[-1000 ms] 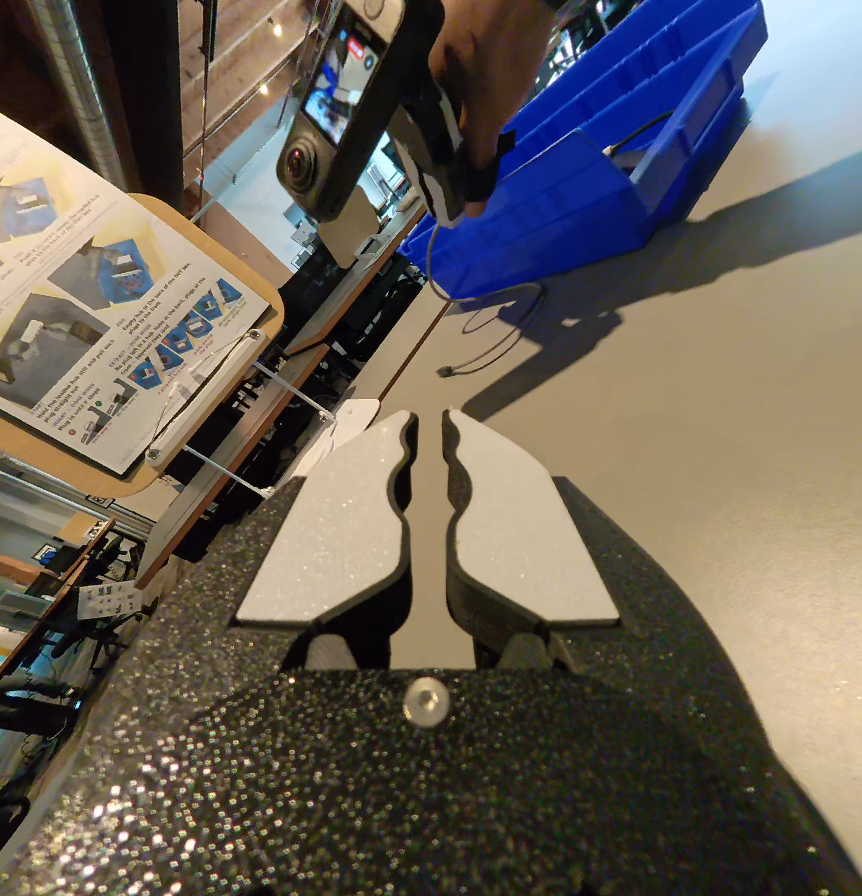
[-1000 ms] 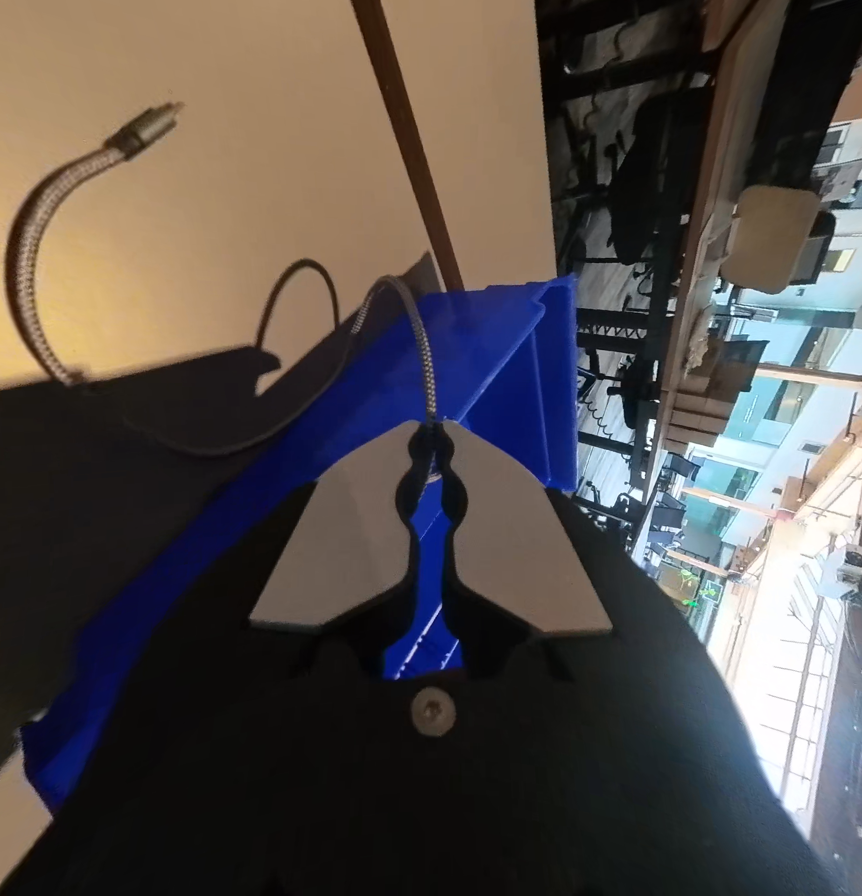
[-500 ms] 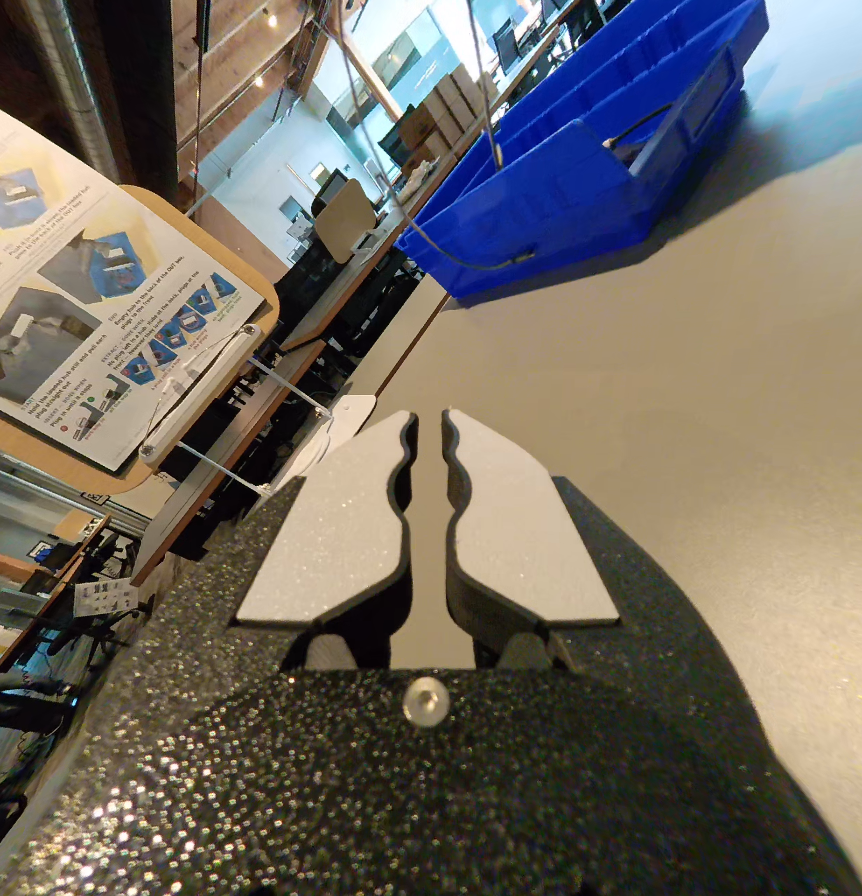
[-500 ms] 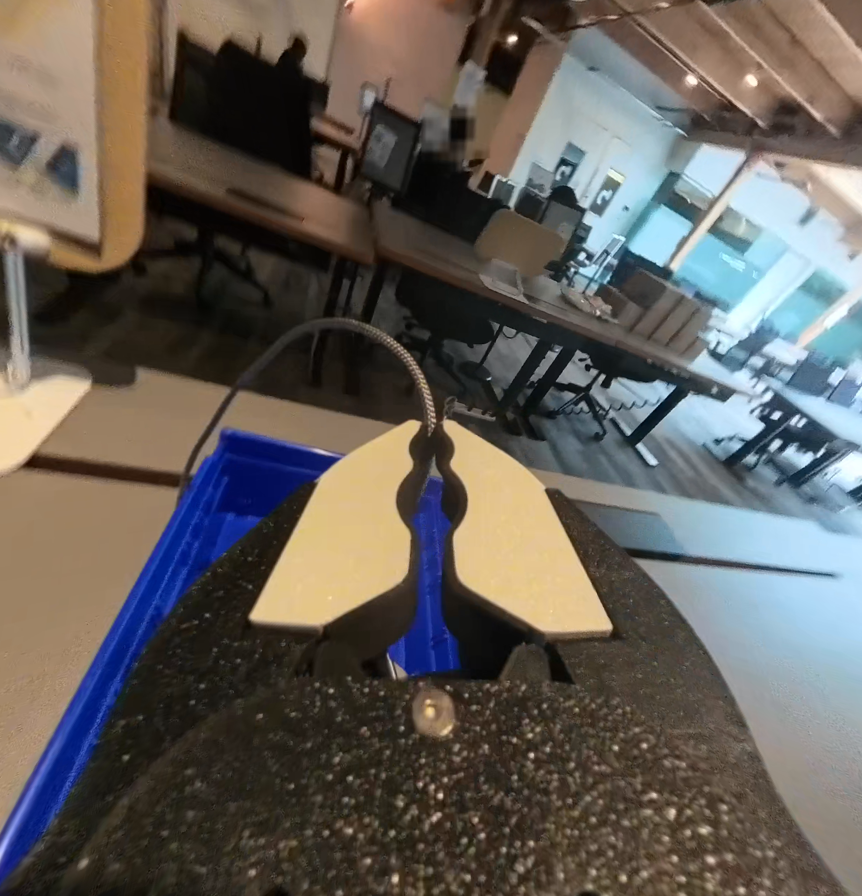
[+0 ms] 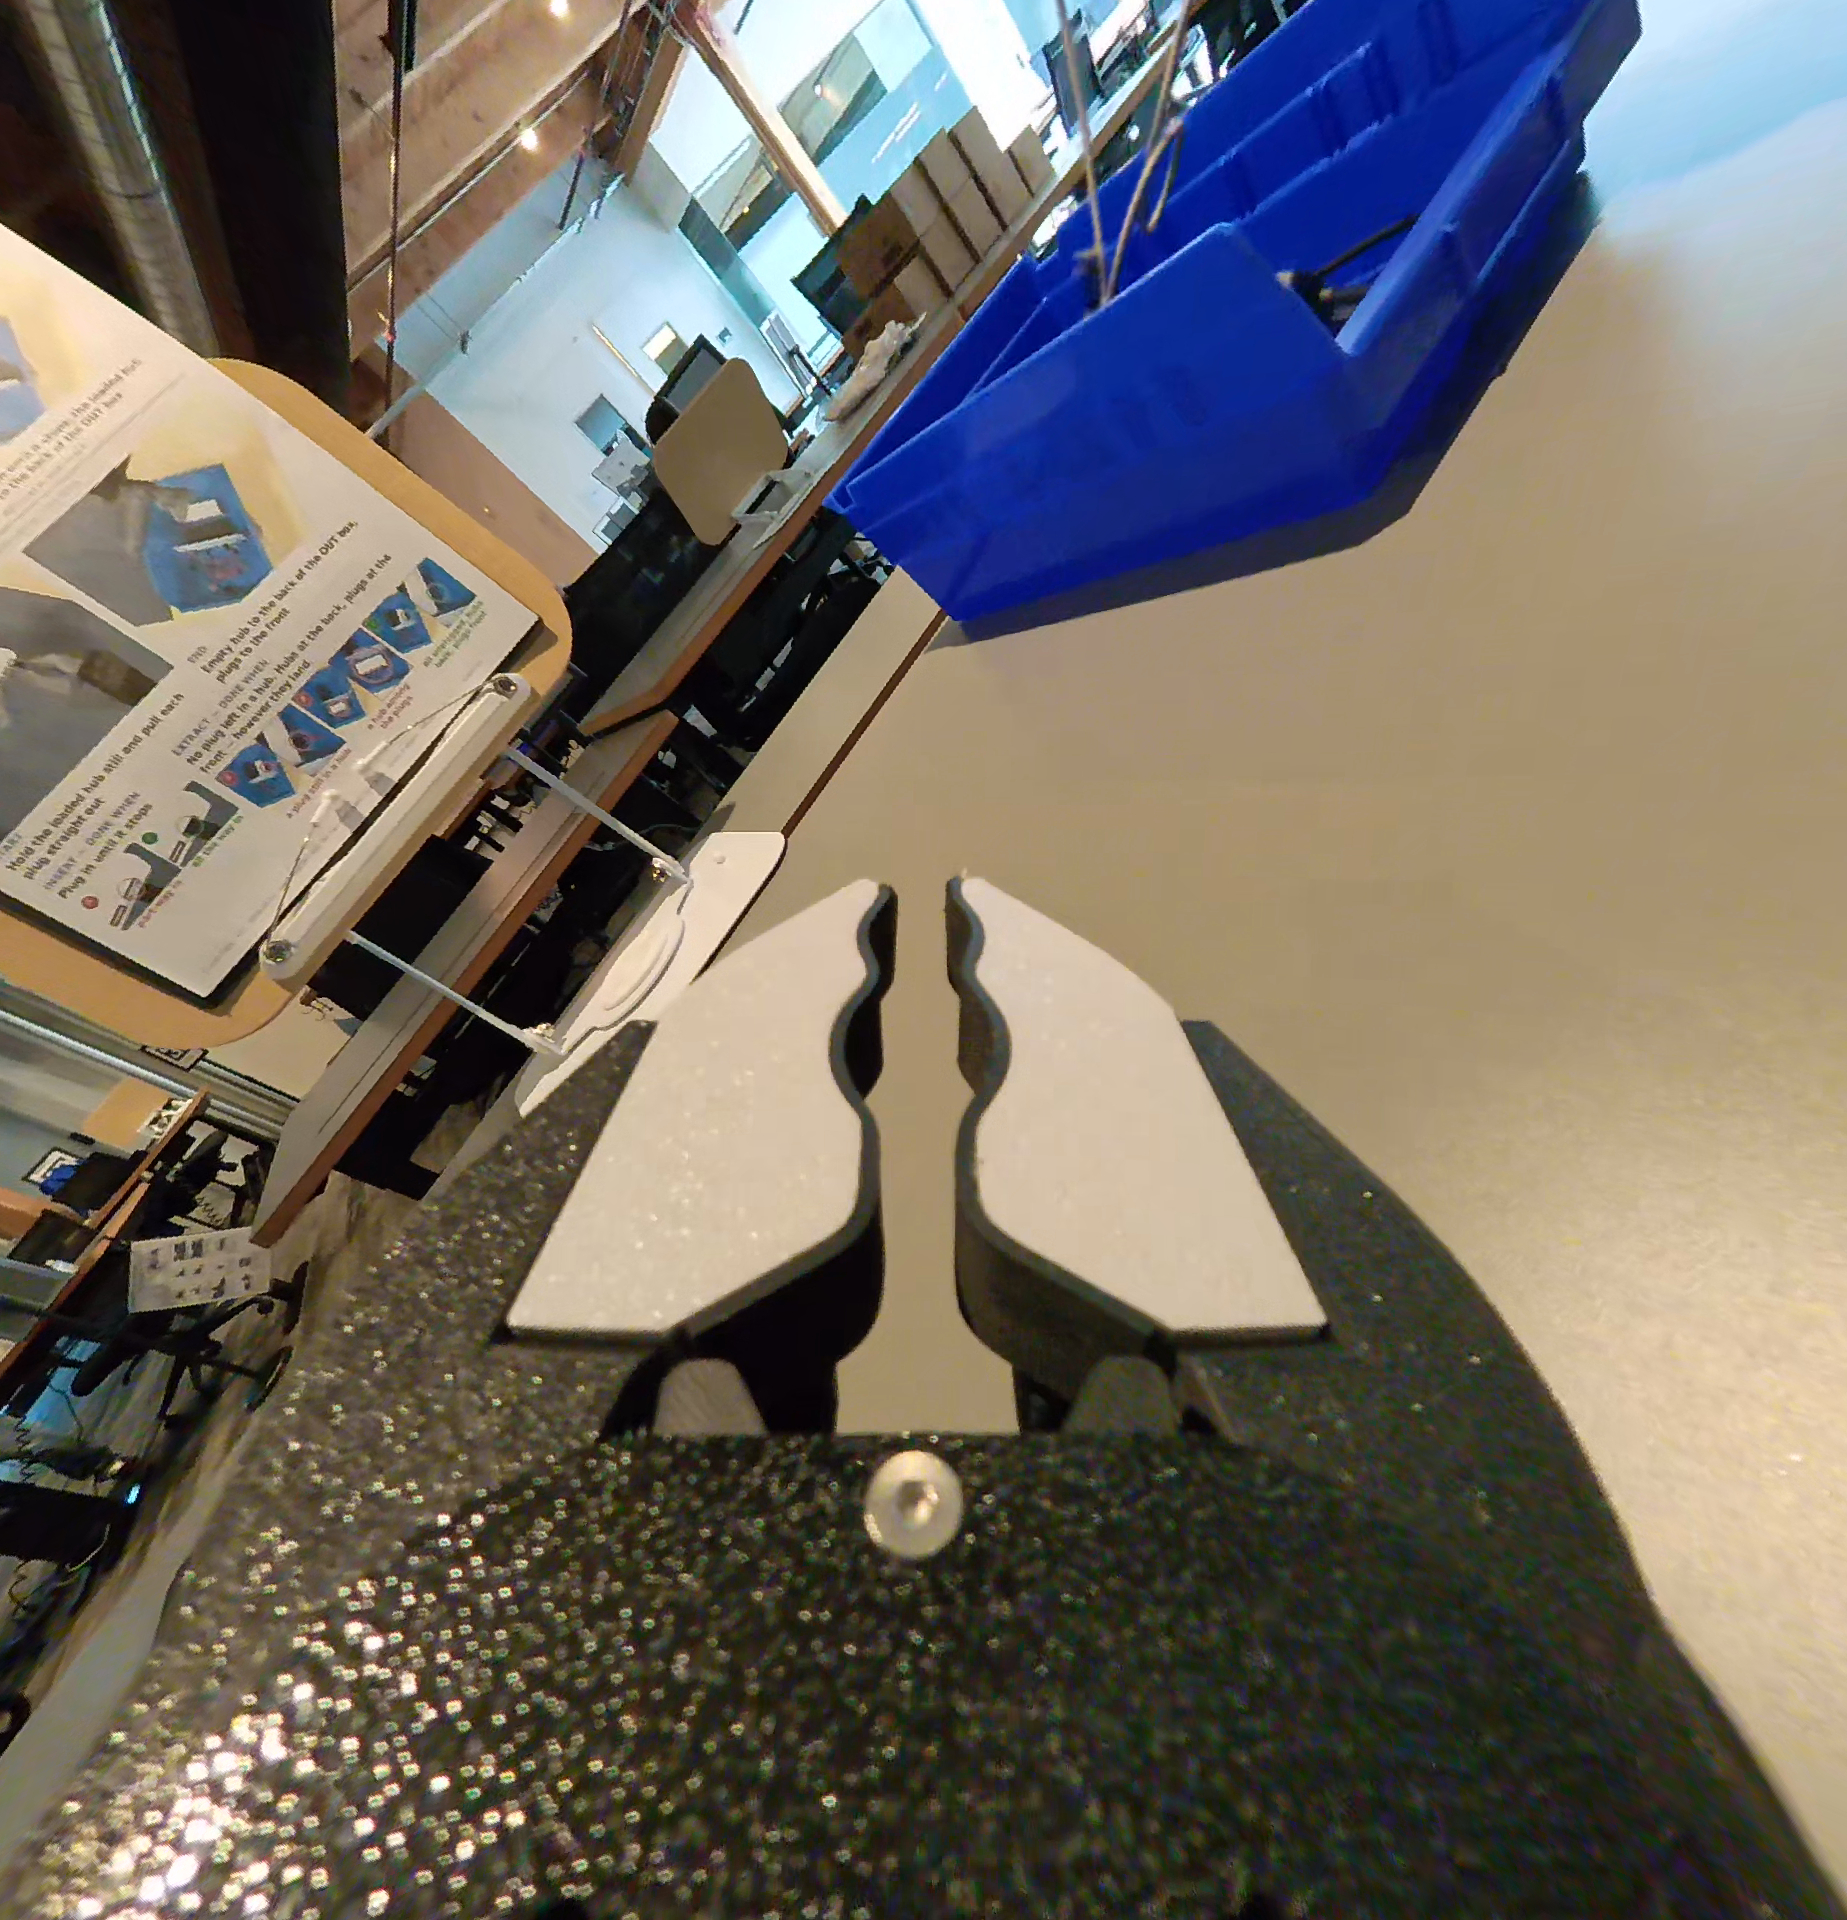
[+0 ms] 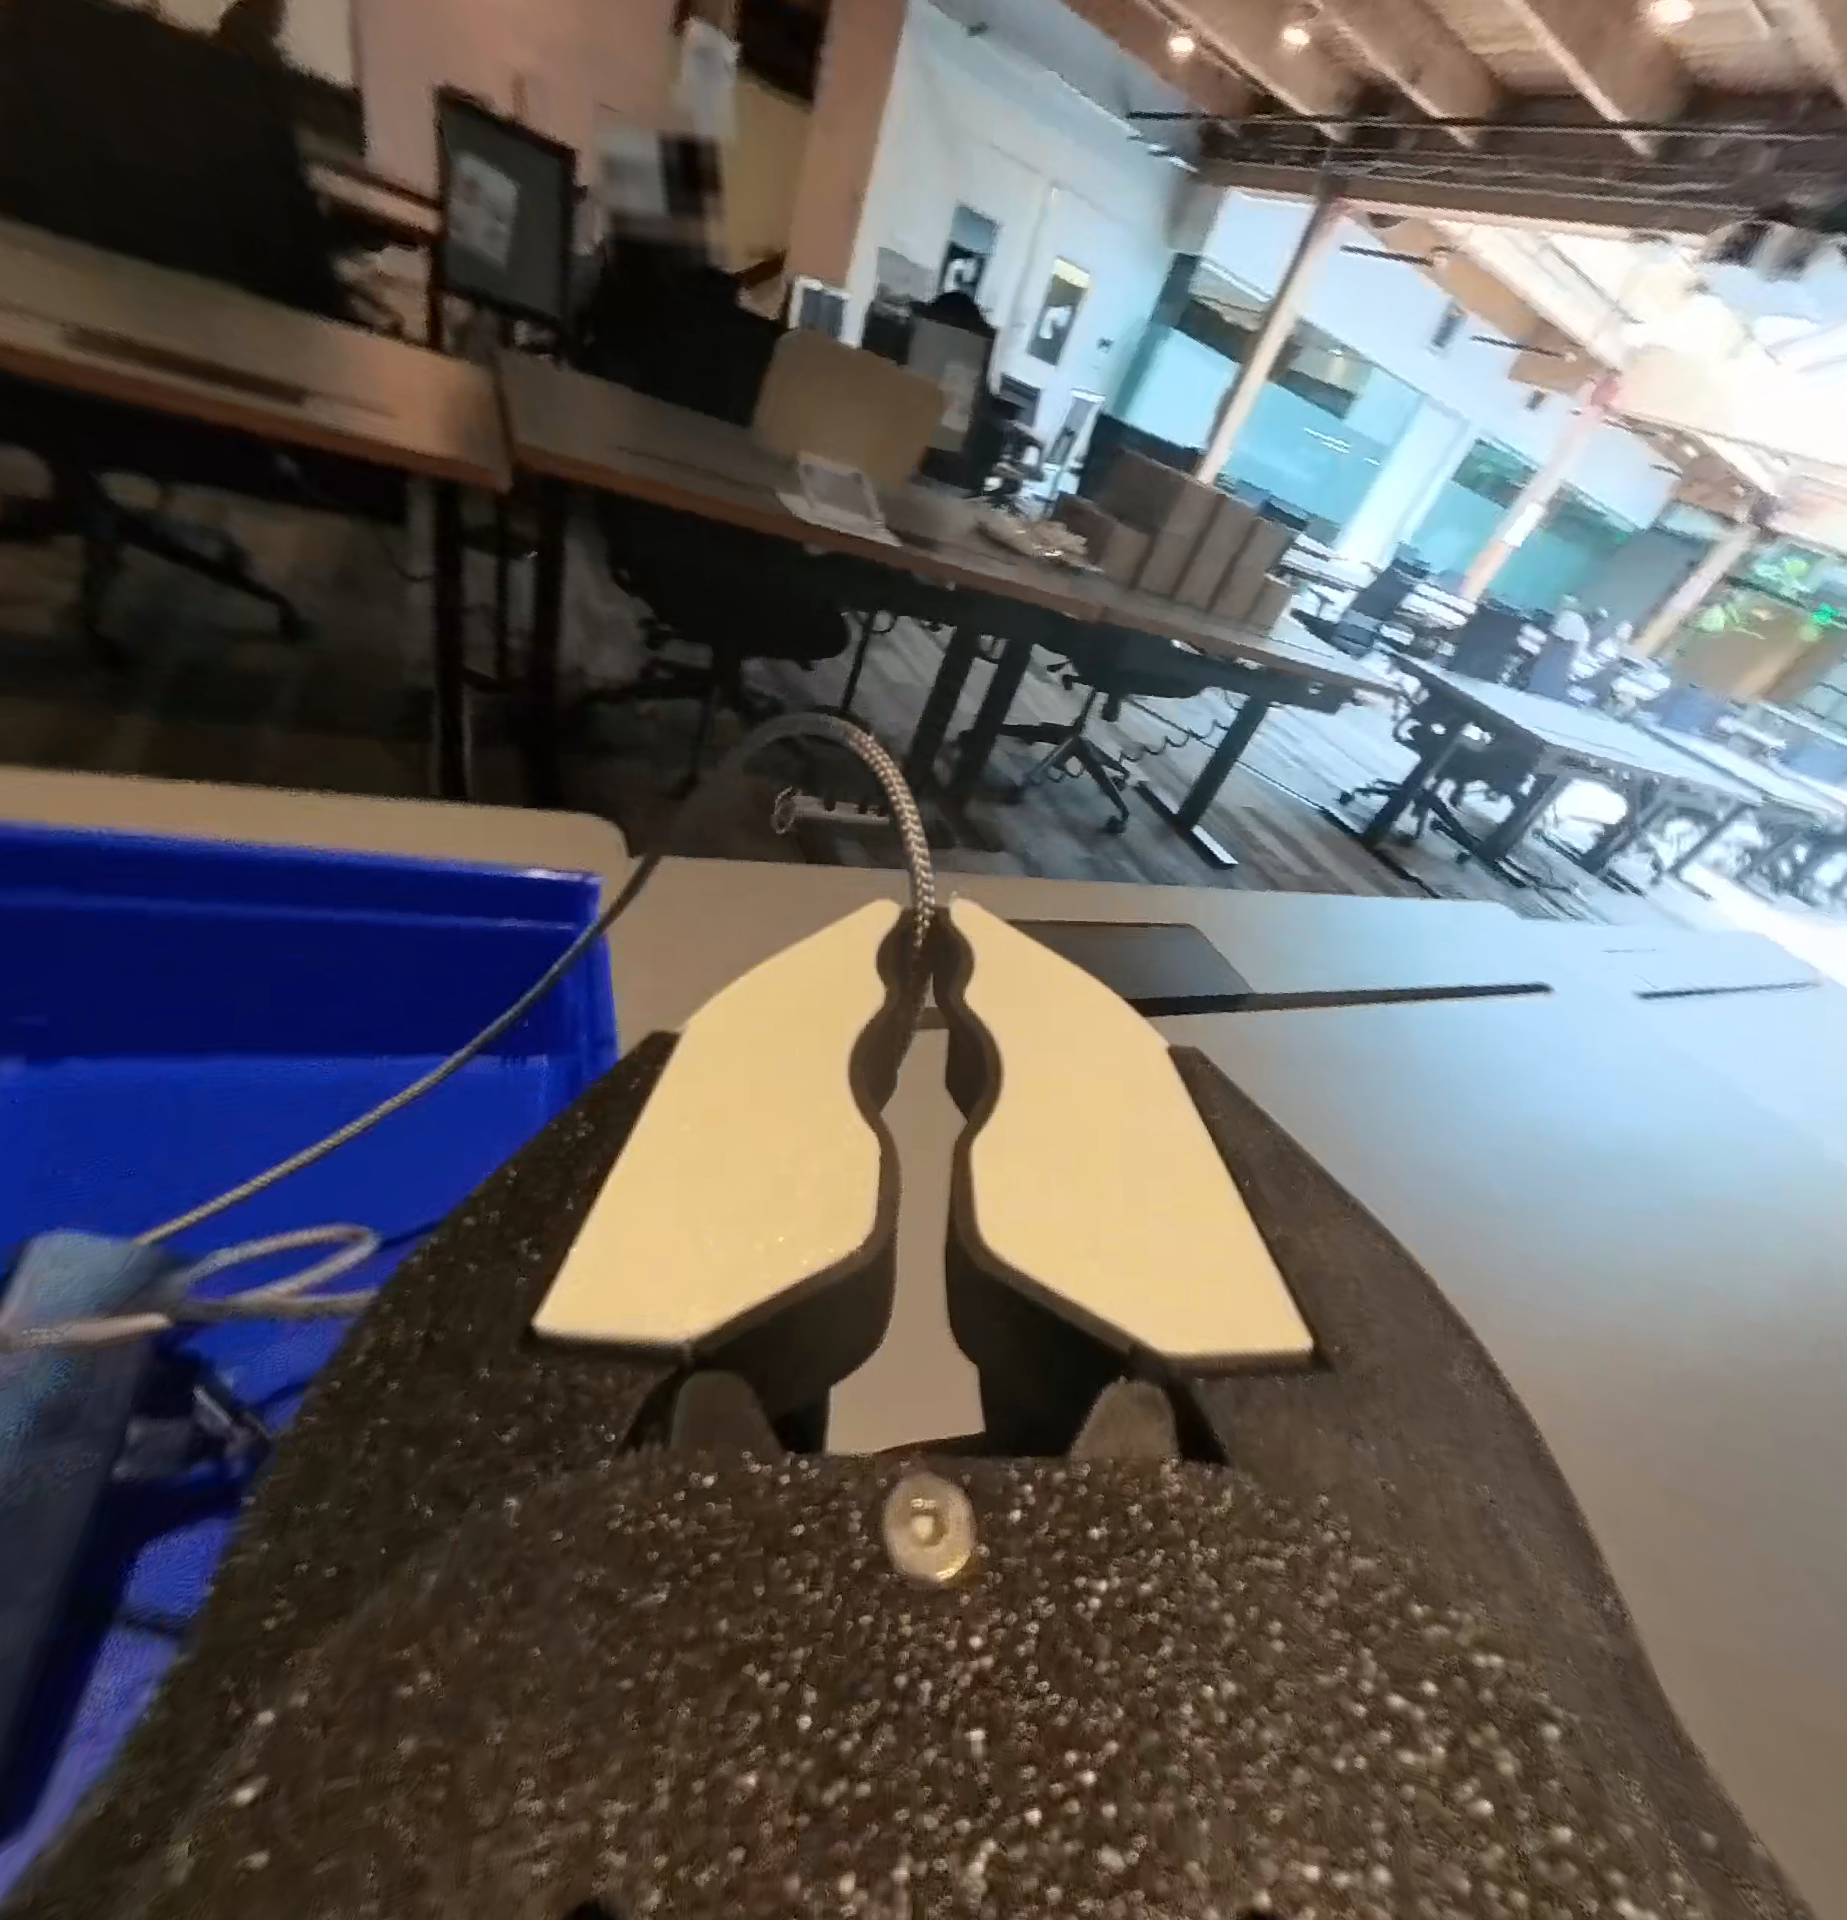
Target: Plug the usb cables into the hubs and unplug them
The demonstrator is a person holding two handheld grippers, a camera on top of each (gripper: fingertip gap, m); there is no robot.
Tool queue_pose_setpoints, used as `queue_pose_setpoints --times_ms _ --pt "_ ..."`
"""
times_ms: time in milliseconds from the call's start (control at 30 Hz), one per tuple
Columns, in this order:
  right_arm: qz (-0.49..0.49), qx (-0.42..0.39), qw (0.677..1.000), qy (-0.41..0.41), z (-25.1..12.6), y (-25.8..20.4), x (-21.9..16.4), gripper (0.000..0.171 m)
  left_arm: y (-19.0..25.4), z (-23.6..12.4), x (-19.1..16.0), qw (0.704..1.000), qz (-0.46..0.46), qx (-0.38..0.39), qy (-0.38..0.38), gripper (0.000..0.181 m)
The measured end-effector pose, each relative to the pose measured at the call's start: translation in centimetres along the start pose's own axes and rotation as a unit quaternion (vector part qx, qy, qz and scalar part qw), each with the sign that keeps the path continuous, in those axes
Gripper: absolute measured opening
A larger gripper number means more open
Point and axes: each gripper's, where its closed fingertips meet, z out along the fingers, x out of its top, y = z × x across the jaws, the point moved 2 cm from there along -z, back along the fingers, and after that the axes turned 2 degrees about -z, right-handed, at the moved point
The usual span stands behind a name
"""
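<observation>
My right gripper (image 6: 927, 920) is shut on a grey braided usb cable (image 6: 903, 821) at its fingertips. The cable arcs up past the tips, then runs as a thin line (image 6: 462, 1070) down to the left into the blue bin (image 6: 275, 935). There it loops by a blurred pale blue object (image 6: 46, 1340). In the left wrist view the cable strands (image 5: 1106, 156) hang from above into the blue bins (image 5: 1158, 447). My left gripper (image 5: 919, 899) is low over the grey table (image 5: 1418, 935), its fingers a narrow gap apart and empty. I see no hub clearly.
An instruction sheet on a wooden board (image 5: 223, 675) stands on a white stand (image 5: 690, 914) at the table's left edge. Beyond the table edge are other desks and chairs (image 6: 1002, 582). A dark inset strip (image 6: 1158, 961) lies in the table ahead of the right gripper. Left tips to right tips: about 50 cm.
My right gripper has risen and swung from facing down at the table to level over the bin, lifting the cable off the table. The left gripper has stayed still.
</observation>
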Motion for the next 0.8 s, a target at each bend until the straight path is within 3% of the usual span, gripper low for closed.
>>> queue_pose_setpoints --times_ms 300,533,633,800 --pt "-0.190 0.144 0.971 -0.007 -0.1 -11.1 -1.8 0.003 0.0 0.0 0.1 1.000 0.002 0.001 0.000 0.009" --pt "-0.356 0.201 0.903 -0.131 -0.3 -17.2 -8.2 0.004 0.0 -0.1 0.2 1.000 0.004 -0.001 0.003 0.009" --pt "-0.351 0.244 0.885 -0.185 -1.0 -18.3 -10.7 0.007 0.1 -0.1 0.3 1.000 0.007 -0.002 0.004 0.009" --pt "-0.287 0.284 0.890 -0.214 -2.2 -17.4 -11.7 0.047 0.1 -0.1 0.3 1.000 0.008 -0.002 0.003 0.009"
